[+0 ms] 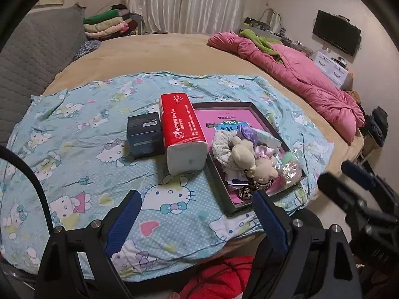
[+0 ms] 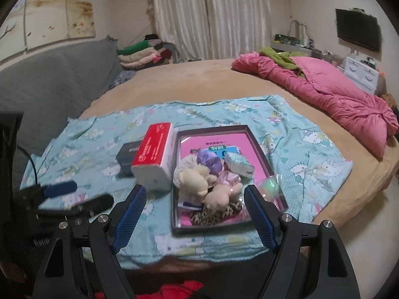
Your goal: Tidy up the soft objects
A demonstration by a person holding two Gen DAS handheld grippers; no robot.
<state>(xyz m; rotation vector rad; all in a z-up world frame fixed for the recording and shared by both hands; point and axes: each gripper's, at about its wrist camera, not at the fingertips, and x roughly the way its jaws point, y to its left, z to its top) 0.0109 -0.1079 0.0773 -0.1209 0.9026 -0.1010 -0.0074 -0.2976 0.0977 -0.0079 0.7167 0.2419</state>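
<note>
Lying just beyond the gaping right hand-held gripper [image 2: 194, 194], plush toys [image 2: 197, 177], seemingly untouched.

Left gripper [image 1: 197, 201], right gripper [image 2: 195, 196]: fingers apart.

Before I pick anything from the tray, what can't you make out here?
- Bottom of the soft pile: both views, plush toys cover it.
- Pink book title: tiny, inverted, partly covered.
- Black box: right view, tissue pack hides most.
- Right claw from left view: blurred.
- Red fabric: cut off by the bottom edge.
</note>
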